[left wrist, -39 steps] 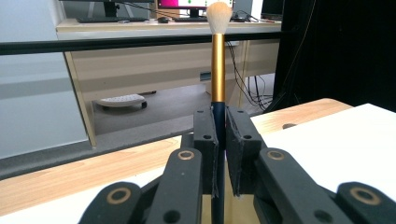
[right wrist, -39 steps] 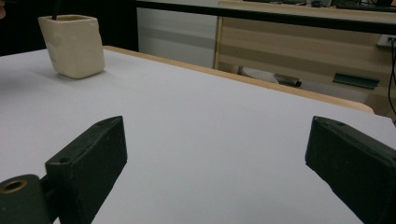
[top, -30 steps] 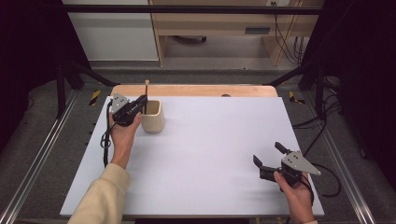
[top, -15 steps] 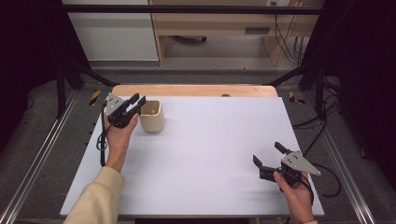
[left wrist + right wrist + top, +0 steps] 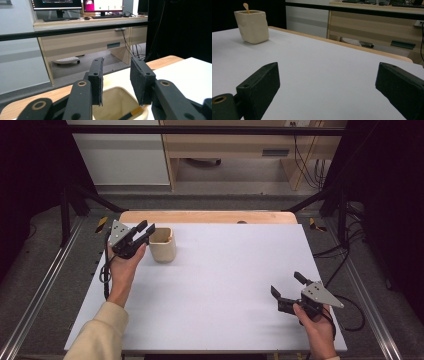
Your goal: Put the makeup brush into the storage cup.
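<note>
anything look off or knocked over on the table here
Nothing stands out. The cream cup stands upright on the white table with a thin stick leaning inside it. The left gripper is open beside its rim, holding nothing, and the right gripper is open at the near right.

Left tongs (image 5: pixel 145 231) raised, jaws just opened, nothing between; right tongs (image 5: pixel 288 284) low, jaws wide apart.
</note>
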`<state>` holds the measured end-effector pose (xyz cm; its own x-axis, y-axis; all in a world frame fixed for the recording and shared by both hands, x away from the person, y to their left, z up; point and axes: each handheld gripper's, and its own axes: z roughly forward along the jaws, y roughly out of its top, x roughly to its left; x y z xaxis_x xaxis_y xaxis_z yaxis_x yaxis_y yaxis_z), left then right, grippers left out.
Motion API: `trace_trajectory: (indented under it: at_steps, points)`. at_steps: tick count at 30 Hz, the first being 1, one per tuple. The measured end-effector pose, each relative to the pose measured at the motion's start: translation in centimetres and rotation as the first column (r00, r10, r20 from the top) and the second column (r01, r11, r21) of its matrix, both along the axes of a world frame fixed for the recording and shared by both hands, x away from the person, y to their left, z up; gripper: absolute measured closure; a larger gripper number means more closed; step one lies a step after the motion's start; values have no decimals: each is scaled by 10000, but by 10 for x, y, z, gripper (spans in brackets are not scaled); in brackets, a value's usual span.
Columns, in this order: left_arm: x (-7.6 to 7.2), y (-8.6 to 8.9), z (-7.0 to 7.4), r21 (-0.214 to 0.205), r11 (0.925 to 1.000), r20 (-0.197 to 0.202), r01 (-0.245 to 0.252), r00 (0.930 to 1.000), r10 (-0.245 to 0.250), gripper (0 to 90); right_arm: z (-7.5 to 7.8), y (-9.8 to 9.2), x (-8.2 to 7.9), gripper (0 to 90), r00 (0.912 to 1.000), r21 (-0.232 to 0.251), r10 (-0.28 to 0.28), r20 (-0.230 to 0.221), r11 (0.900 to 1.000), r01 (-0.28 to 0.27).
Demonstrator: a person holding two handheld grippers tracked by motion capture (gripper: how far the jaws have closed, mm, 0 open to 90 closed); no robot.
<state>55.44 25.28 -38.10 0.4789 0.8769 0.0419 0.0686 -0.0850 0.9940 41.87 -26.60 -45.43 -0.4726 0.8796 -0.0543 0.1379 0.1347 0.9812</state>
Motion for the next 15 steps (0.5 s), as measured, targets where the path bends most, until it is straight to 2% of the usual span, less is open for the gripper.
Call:
trace_trajectory:
  at_steps: [2, 15]
  points:
    - [-2, 0, 1, -186, 9998, -7, 38, 10000, -38, 618, 0, 0, 0, 59, 10000, -6, -4, 0, 10000, 4]
    - [-4, -2, 5, -97, 9998, -45, 180, 9998, -180, 519, 0, 0, 0, 59, 10000, 1, -3, -12, 10000, 3]
